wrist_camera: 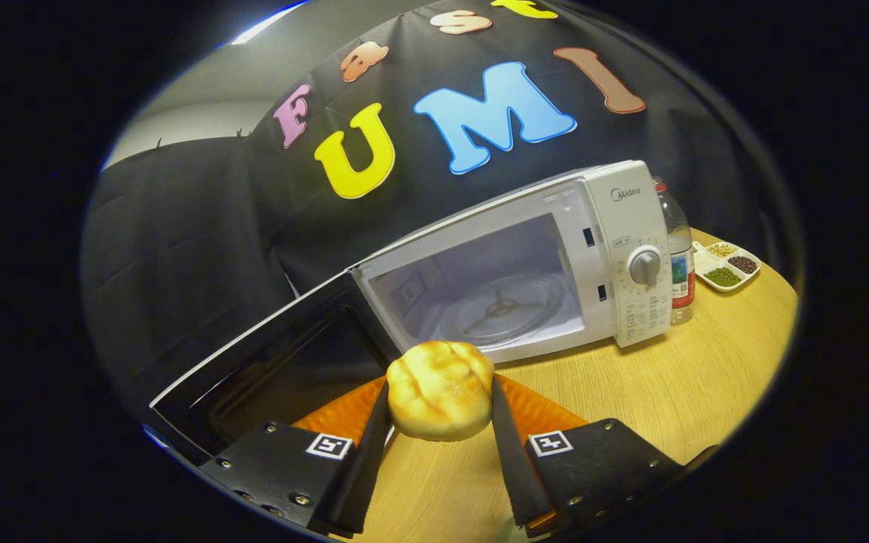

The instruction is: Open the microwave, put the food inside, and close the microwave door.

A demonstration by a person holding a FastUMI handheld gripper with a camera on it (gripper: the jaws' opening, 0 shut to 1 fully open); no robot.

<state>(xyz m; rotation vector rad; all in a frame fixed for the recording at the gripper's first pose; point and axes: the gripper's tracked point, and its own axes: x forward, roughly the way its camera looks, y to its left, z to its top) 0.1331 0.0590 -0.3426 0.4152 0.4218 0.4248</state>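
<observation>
Between the two fingers of the hand-held gripper (440, 422) sits the bread roll (440, 388), clamped from both sides and lifted over an orange plate (536, 411) on the desk (668, 392). Just ahead, the microwave (623, 249) stands with its door (268, 362) swung wide, so opening looks done. Its glass turntable (506, 309) waits bare inside. The roll is at the mouth, not yet in! Left to do: set it on the turntable, let go, swing the door shut. Beyond, a bottle (677, 249) and a divided snack tray (729, 265) sit beside the oven.
</observation>
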